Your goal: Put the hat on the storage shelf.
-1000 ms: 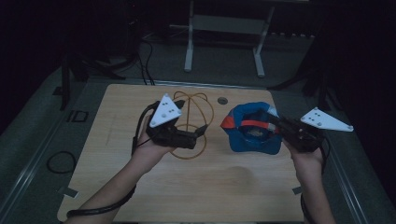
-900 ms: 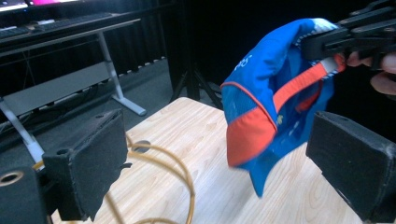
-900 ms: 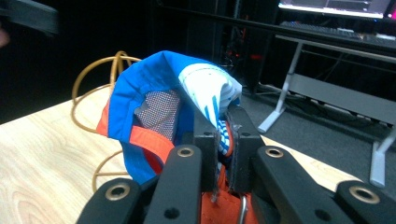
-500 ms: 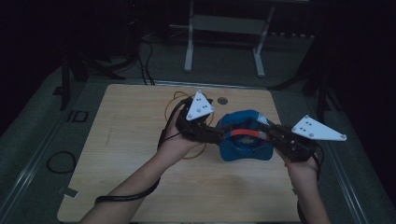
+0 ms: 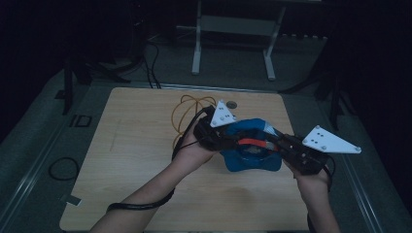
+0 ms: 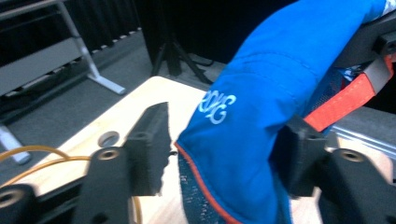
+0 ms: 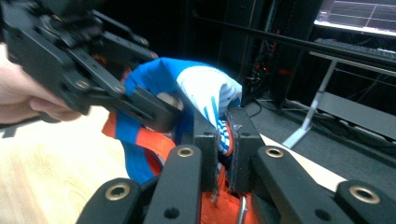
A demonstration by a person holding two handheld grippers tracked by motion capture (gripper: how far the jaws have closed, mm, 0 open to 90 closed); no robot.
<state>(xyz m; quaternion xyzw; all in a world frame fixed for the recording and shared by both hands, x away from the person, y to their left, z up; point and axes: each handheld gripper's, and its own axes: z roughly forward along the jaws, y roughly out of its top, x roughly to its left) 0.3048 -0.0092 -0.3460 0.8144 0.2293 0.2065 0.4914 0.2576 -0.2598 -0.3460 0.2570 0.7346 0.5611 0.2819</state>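
Observation:
A blue fabric bag point(image 5: 252, 158) with a red strap point(image 5: 252, 142) is held up over the right half of the wooden table point(image 5: 136, 145). My right gripper point(image 5: 273, 144) is shut on a fold of its blue-and-white fabric point(image 7: 210, 98), as the right gripper view point(image 7: 226, 126) shows. My left gripper point(image 5: 232, 143) reaches in from the left. In the left gripper view point(image 6: 224, 154) the bag's blue rim point(image 6: 261, 107) sits between the jaws, which have just been closing. The right pad point(image 6: 294, 154) touches the cloth. The left pad point(image 6: 152, 144) stands a small gap from it.
An orange cable coil point(image 5: 187, 110) lies on the table behind my left hand, near a round hole point(image 5: 232, 104) in the top. A white-legged stand point(image 5: 233, 29) stands beyond the far edge. A black cable loop point(image 5: 62, 167) lies on the floor at the left.
My left hand has moved right, from the orange coil to the bag, and its jaws have narrowed around the bag's rim. The right hand has shifted slightly left with the bag.

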